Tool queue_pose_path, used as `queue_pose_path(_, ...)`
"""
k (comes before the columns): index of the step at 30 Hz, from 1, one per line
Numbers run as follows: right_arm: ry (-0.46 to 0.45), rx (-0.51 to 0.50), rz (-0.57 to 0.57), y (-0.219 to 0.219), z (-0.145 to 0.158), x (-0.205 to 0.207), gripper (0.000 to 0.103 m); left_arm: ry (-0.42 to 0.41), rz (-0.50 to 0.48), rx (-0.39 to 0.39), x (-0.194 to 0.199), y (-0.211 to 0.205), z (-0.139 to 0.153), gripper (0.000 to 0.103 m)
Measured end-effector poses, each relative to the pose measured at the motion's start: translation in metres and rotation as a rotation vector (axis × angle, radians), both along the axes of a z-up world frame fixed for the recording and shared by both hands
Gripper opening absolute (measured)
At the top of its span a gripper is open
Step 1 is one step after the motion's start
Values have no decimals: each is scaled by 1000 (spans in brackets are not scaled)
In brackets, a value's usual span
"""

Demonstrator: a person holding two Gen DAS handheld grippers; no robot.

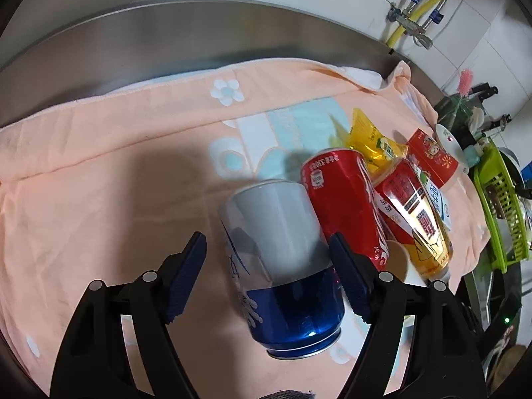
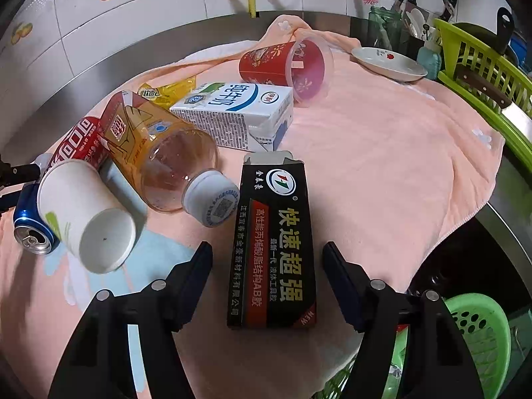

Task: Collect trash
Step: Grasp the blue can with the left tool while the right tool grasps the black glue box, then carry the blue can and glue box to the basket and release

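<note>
Grasping is the step in hand on both sides, judged from how each tool straddles its item without yet pinching it. Left gripper (image 1: 267, 264) stands with its blue-padded jaws spread apart around the silver-and-blue aluminium drink can (image 1: 282, 262), which lies on its side on the peach flowered towel (image 1: 99, 173); the right pad sits at or against the can wall while the left pad shows a clear gap, so the tool should be centred before closing, lest the round body roll or skid out. A red aluminium can (image 1: 342, 196) lies touching the target on its right, and closing must not catch it. Right gripper (image 2: 267, 259) is likewise spread wide, its jaws either side of the flat black cardboard glue box (image 2: 272, 242) with gold and white print, neither pad touching. That box lies face-up, upper flap open, and is thin; a low, square approach on its long edges seems advisable, as the card may buckle. Nearby litter includes a white paper cup (image 2: 86, 216), a clear amber plastic bottle with white cap (image 2: 159, 153), a white milk carton (image 2: 236, 113) and a red plastic cup (image 2: 286, 66). A green perforated plastic basket (image 2: 478, 332) sits low at the right, off the towel's edge, presumably the receptacle.
</note>
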State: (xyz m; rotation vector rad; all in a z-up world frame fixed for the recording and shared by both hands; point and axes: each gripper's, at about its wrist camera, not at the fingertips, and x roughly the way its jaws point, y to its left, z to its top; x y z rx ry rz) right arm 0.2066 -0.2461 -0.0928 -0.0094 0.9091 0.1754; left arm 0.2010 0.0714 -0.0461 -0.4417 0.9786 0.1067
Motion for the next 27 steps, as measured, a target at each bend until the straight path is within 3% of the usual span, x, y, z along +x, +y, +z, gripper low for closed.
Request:
queue_pose_path(2, -2, -12, -2, 1, 0, 0, 59, 5, -7, 12, 2, -5, -1, 75)
queue_pose_path(7, -3, -8, 2, -2, 0, 1, 55, 32, 9, 32, 7, -6, -8, 74)
queue_pose_path(12, -8, -7, 2, -2, -1, 2, 55, 47, 12, 1, 7, -3, -15, 71)
queue_pose_path(16, -9, 1, -6, -3, 0, 3, 53, 44, 17, -22, 6, 1, -16, 70)
queue_pose_path(20, -12, 6, -13, -4, 1, 2, 44, 36, 3, -2, 4, 1, -14, 69)
queue_pose_path(27, -31, 60, -30, -11, 12, -12, 44, 2, -25, -6, -11, 5, -6, 67)
